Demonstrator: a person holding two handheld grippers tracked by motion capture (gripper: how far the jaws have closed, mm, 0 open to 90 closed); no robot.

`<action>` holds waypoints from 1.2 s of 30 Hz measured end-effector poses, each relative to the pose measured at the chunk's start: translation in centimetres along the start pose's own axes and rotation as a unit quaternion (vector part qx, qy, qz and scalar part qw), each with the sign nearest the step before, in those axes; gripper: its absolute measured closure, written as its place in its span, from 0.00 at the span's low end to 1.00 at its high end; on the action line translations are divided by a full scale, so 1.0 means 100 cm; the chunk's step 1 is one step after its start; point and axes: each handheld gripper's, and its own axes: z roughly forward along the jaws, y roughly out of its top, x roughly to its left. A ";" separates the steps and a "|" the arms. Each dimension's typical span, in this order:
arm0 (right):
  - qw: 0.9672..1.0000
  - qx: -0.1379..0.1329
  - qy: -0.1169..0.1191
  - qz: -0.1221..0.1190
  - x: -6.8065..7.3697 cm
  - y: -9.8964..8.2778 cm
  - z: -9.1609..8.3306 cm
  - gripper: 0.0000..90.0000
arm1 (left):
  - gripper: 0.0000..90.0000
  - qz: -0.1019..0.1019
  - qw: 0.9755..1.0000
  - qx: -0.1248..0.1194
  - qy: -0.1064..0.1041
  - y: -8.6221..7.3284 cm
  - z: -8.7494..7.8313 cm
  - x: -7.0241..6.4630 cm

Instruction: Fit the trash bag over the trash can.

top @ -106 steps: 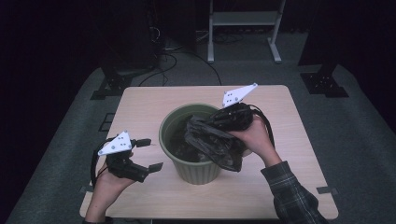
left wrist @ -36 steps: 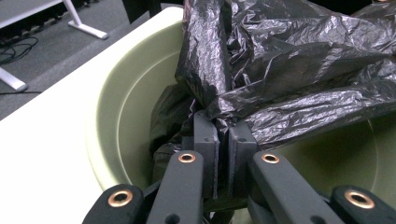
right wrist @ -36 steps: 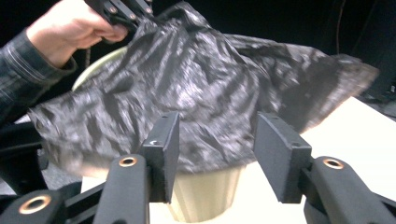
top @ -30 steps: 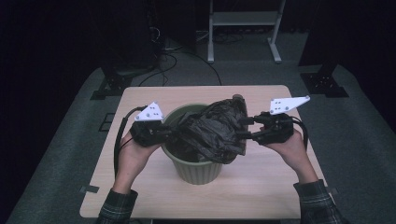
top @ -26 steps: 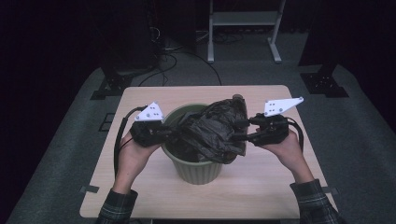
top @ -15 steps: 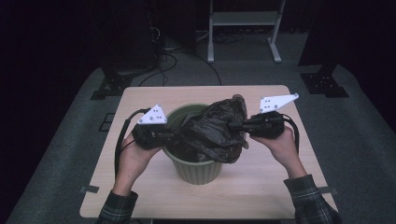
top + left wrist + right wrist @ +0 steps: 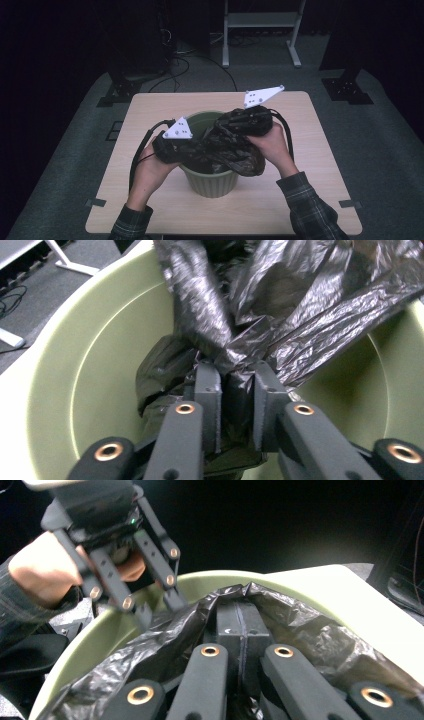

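Bag: black bin bag, centre of the high view, bunched over the mouth of the bin; we see it crumpled, not spread.
Bag position: part hangs inside the bin, part is lifted above the rim btwn both grippers.
L gripper: left gripper at lower centre of its own view, jaws narrow w/ a fold of bag wedged btwn the pads; they have just been opening a little, film still caught there. In the high view it sits centre-left at the bin's rim.
R gripper: right gripper at lower centre of its own view, jaws pressed together, bag film draped over and round them; we judge a thin layer is pinched, though the pad seam itself looks bare.
Progress: we judge lining the bin is early-to-mid. Done: bag at the bin, both edges gripped. Left: open the mouth, stretch it over the rim all round, push the body down.
Materials: bag is thin glossy plastic, heavily creased, limp; bin is smooth matt pale-green plastic, round, tapering down.
Surroundings: light wood table, square w/ rounded corners; dark grey floor beyond.
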 end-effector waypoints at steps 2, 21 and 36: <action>1.000 -0.001 0.004 -0.001 0.000 0.002 0.006 1.00 | 0.81 0.000 1.000 -0.008 -0.005 0.000 0.001 -0.001; 1.000 0.000 0.020 -0.004 0.002 0.002 0.008 1.00 | 0.46 -0.010 0.997 -0.081 0.012 0.016 -0.030 0.015; 0.997 -0.042 0.064 -0.008 0.002 0.003 -0.006 1.00 | 0.63 -0.009 0.996 -0.074 -0.050 0.036 0.010 0.021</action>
